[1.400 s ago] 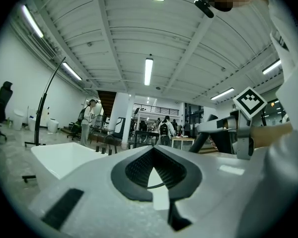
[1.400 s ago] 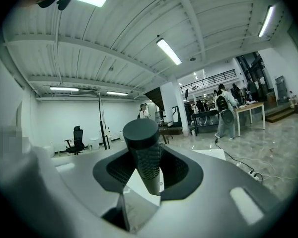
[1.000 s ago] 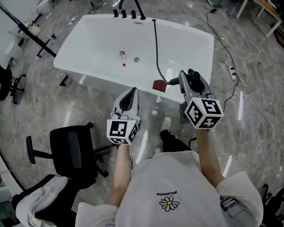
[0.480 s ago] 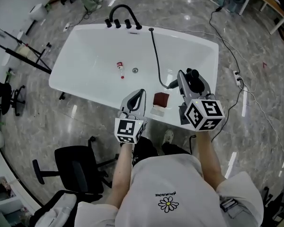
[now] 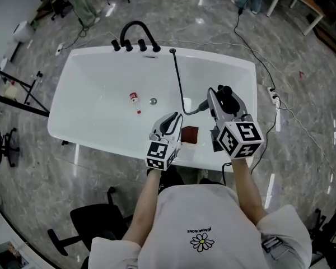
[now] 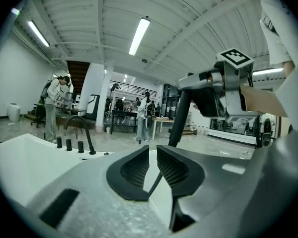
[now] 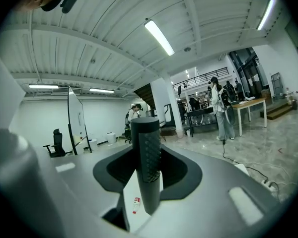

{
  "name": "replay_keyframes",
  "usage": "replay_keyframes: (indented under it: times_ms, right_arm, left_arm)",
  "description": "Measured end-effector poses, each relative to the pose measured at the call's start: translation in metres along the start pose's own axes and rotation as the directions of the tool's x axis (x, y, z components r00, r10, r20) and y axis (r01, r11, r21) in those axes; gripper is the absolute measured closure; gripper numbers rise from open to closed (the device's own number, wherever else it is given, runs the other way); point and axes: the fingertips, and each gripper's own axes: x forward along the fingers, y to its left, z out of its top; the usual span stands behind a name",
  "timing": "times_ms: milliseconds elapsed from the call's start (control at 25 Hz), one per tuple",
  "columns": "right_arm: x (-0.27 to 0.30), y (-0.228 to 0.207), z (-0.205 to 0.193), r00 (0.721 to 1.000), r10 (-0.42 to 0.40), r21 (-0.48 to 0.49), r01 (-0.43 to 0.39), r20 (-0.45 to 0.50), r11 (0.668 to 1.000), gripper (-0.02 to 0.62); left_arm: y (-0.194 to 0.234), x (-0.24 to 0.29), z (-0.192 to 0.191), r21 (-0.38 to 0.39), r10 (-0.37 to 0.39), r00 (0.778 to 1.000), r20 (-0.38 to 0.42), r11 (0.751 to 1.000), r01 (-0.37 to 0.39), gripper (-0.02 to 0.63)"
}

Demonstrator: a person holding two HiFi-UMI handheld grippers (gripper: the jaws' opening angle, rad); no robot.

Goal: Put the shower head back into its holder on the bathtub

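Head view: your right gripper (image 5: 214,97) holds the shower head (image 5: 226,92) over the bathtub (image 5: 95,88), four o'clock of the faucet (image 5: 129,45).
Left gripper view: left gripper (image 6: 153,157) empty, jaws just opening slightly.
Right gripper view: handle (image 7: 145,152) clamped. Hose (image 5: 179,83) drag may twist it loose.

Shower head (image 5: 201,107) in R gripper (image 5: 213,98)

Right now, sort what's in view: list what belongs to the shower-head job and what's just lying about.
Job: shower head in right tongs; hose; bathtub; rim hose fitting.
Lying about: small bottle; red-brown block; office chair.
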Motion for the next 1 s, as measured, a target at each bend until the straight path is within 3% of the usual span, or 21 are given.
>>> replay_keyframes:
  times_ms: [160,320,440,600,800,1000]
  right_arm:
    - [0.055,0.017,0.019,1.000,-0.026,-0.015,0.026,-0.003,1.000,0.462]
    - [0.096,0.034,0.030,1.000,-0.023,-0.030,0.023,0.009,0.999,0.462]
    - [0.106,0.044,0.044,1.000,0.026,-0.004,-0.026,0.013,1.000,0.462]
    - [0.108,0.047,0.078,0.992,0.117,0.037,-0.119,0.047,0.992,0.462]
    - [0.093,0.034,0.108,0.985,0.163,0.054,-0.167,0.061,0.985,0.462]
    - [0.066,0.013,0.138,0.980,0.187,0.032,-0.190,0.072,0.981,0.463]
  left_arm:
    - [0.034,0.028,-0.009,0.002,-0.101,0.993,-0.058,0.995,0.101,0.558]
    - [0.070,0.055,-0.030,-0.001,-0.128,0.987,-0.098,0.992,0.128,0.521]
    - [0.087,0.077,-0.054,0.007,-0.070,0.991,-0.112,0.997,0.072,0.502]
    - [0.113,0.113,-0.092,-0.007,0.018,0.982,-0.190,1.000,-0.020,0.472]
    - [0.122,0.130,-0.147,-0.053,0.100,0.947,-0.305,0.991,-0.121,0.469]
    - [0.106,0.164,-0.205,-0.060,0.101,0.913,-0.396,0.989,-0.135,0.471]
